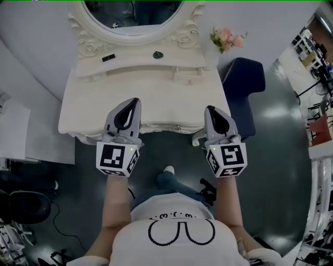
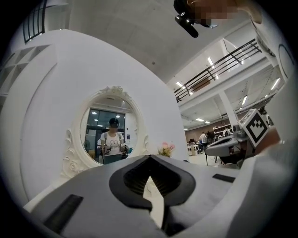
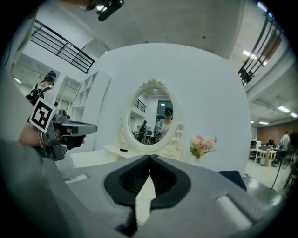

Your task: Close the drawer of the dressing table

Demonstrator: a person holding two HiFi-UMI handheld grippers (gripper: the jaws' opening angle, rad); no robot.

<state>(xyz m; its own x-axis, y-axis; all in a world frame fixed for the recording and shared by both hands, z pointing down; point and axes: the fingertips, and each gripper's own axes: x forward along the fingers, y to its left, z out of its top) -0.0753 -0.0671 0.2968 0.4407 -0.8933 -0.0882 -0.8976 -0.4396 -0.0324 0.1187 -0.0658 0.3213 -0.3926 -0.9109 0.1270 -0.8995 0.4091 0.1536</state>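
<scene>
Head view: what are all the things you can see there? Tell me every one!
dressing table: one, cream, middle
mirror: one, oval, cream frame, on the table's back
flowers: one bunch, pink, right of the mirror
chair: one, dark blue, right of the table
small things: two, black, below the mirror
left gripper: one, grey, shut, empty, over the table's front
right gripper: one, grey, shut, empty, over the table's front
shirt: one, white, bottom

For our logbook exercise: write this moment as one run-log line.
left gripper: shut, empty | right gripper: shut, empty | both at dressing table front edge | drawer: open or shut unclear
</scene>
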